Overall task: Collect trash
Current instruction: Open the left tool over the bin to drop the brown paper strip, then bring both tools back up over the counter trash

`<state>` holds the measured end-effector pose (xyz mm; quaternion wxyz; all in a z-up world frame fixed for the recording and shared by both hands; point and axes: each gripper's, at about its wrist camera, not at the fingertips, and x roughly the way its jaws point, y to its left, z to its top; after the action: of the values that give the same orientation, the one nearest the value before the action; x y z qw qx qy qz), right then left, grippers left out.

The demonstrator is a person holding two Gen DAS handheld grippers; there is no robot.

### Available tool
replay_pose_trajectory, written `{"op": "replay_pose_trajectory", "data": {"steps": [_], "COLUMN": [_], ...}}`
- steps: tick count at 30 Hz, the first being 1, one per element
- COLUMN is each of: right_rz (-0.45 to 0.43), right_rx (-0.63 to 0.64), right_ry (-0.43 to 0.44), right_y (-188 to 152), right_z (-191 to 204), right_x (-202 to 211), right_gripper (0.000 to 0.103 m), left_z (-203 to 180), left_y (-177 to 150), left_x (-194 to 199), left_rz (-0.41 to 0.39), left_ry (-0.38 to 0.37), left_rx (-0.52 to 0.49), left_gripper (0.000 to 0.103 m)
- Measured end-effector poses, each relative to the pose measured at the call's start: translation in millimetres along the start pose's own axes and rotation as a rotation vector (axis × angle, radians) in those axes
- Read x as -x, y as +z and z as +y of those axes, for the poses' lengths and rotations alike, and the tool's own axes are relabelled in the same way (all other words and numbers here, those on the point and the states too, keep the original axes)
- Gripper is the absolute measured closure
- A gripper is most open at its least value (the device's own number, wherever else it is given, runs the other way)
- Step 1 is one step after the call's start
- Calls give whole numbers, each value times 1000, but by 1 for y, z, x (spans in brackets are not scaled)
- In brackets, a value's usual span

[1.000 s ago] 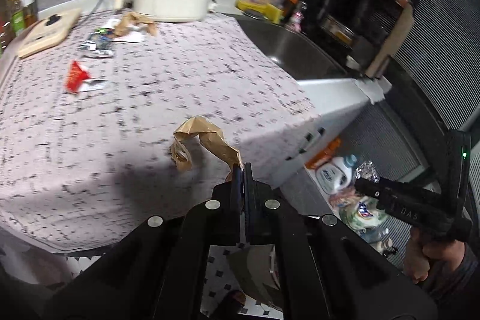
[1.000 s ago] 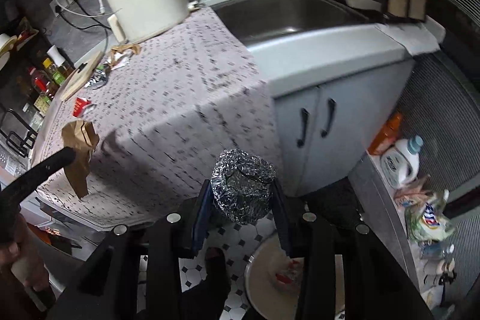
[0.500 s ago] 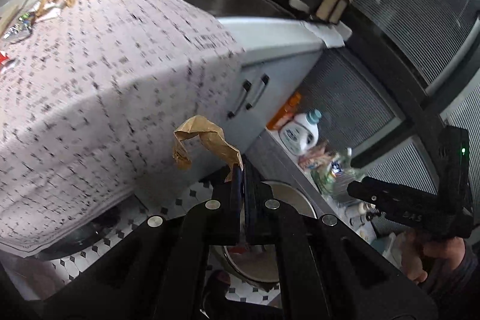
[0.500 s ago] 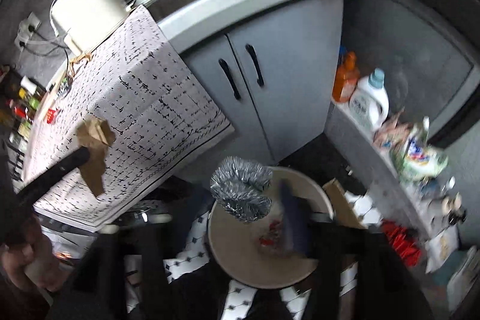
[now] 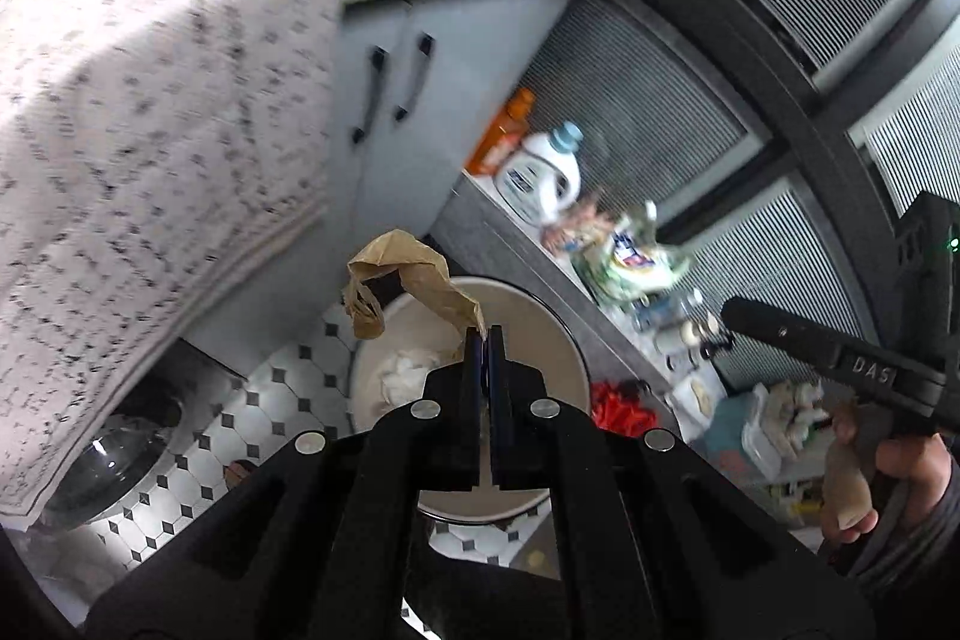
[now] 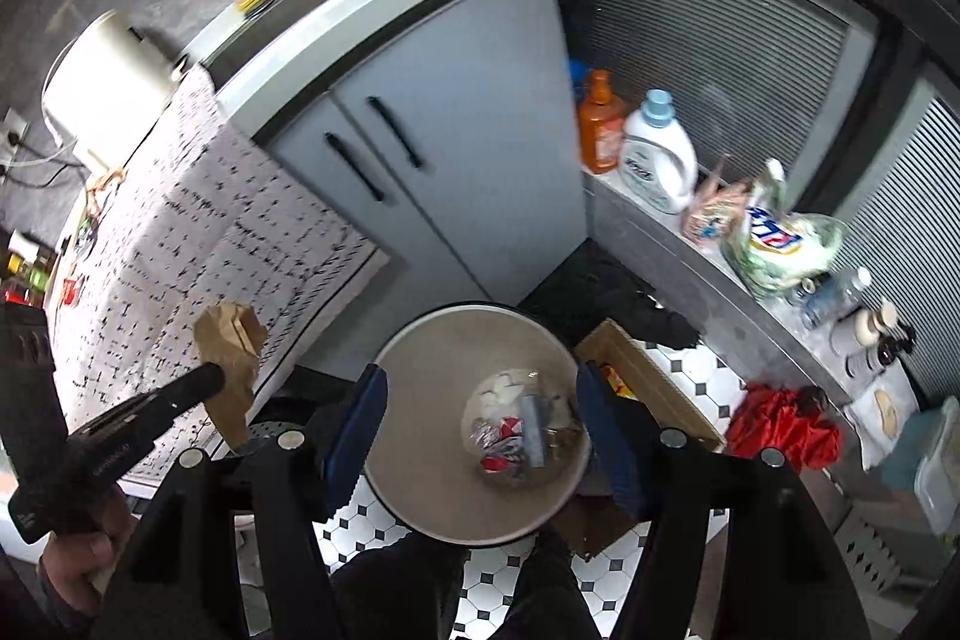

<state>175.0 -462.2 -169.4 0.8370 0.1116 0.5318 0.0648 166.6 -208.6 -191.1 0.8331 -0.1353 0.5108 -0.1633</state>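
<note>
My left gripper (image 5: 486,334) is shut on a crumpled brown paper scrap (image 5: 414,274), which sticks up above a round beige trash bin (image 5: 540,316) on the floor. From the right wrist view the same scrap (image 6: 231,340) hangs left of the bin's rim (image 6: 420,340), pinched by the left gripper (image 6: 207,379). My right gripper (image 6: 483,412) points down over the bin, open, with nothing between its blue pads (image 6: 360,418). Crumpled foil (image 6: 498,430) lies among white and red scraps at the bin's bottom. The right gripper (image 5: 729,310) shows at the right edge, held by a hand (image 5: 900,466).
A grey cabinet (image 6: 456,172) with two black handles stands behind the bin, and a patterned cloth (image 6: 198,244) hangs off the counter to its left. Detergent bottles (image 6: 654,154) and bags sit on a low ledge. A cardboard box (image 6: 648,364) and a red cloth (image 6: 780,424) lie on the tiled floor.
Both grippers swung from the counter to above the bin. The right jaws opened and the foil ball dropped into the bin. The left still holds the paper scrap.
</note>
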Motion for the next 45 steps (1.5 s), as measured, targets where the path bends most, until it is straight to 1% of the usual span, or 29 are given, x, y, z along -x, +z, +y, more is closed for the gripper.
{"op": "replay_pose_trajectory", "data": {"steps": [3,6,7,8,10,11,12,14,18,19,20,21,22,25,28,30,34,41,45], "right_rz": [-8,-19,-23,-25,-26,-25,-24,-21,-29,-30,-31,-32,-34,-35,-33,-35,-37,-56,-71], "right_rx": [-25,-46,-52,-58,-65,-68,-71,-72,-56,-51,-45,-40,-32,-4,23,45,91,174,221], "right_ry": [-18,-31,-34,-36,-37,-35,-32,-22,-6,0,6,9,13,27,43,52,82,134,166], "right_y": [-4,-9,-10,-12,-14,-15,-15,-16,-13,-11,-10,-9,-8,-4,1,5,14,34,45], "right_z": [-15,-27,-30,-32,-36,-37,-38,-38,-30,-27,-23,-21,-16,-2,16,30,63,132,175], "right_x": [6,13,15,16,18,18,18,18,18,18,17,17,17,15,10,7,-1,-11,-13], "right_gripper": [38,38,38,38,38,38,38,37,35,35,33,29,27,23,17,12,9,8,8], "left_z": [-14,-21,-21,-21,-21,-21,-21,-19,-12,-8,-5,-1,2,17,34,49,75,130,159], "left_y": [-2,-5,-6,-7,-9,-9,-9,-8,-3,-2,-1,0,1,4,6,7,9,12,12], "left_x": [-13,-28,-32,-34,-34,-32,-29,-26,-17,-12,-7,0,4,24,44,59,87,143,169], "left_rz": [38,87,102,109,106,94,83,79,59,47,38,20,8,-34,-76,-106,-160,-266,-309], "left_ry": [-29,-55,-65,-70,-72,-70,-69,-76,-35,-27,-19,-4,4,40,73,100,152,236,279], "left_rx": [-25,-14,-7,-2,4,4,1,4,21,30,34,39,42,66,97,122,170,252,290], "left_gripper": [100,99,96,91,55,50,48,47,45,44,42,39,36,32,27,24,18,17,17]}}
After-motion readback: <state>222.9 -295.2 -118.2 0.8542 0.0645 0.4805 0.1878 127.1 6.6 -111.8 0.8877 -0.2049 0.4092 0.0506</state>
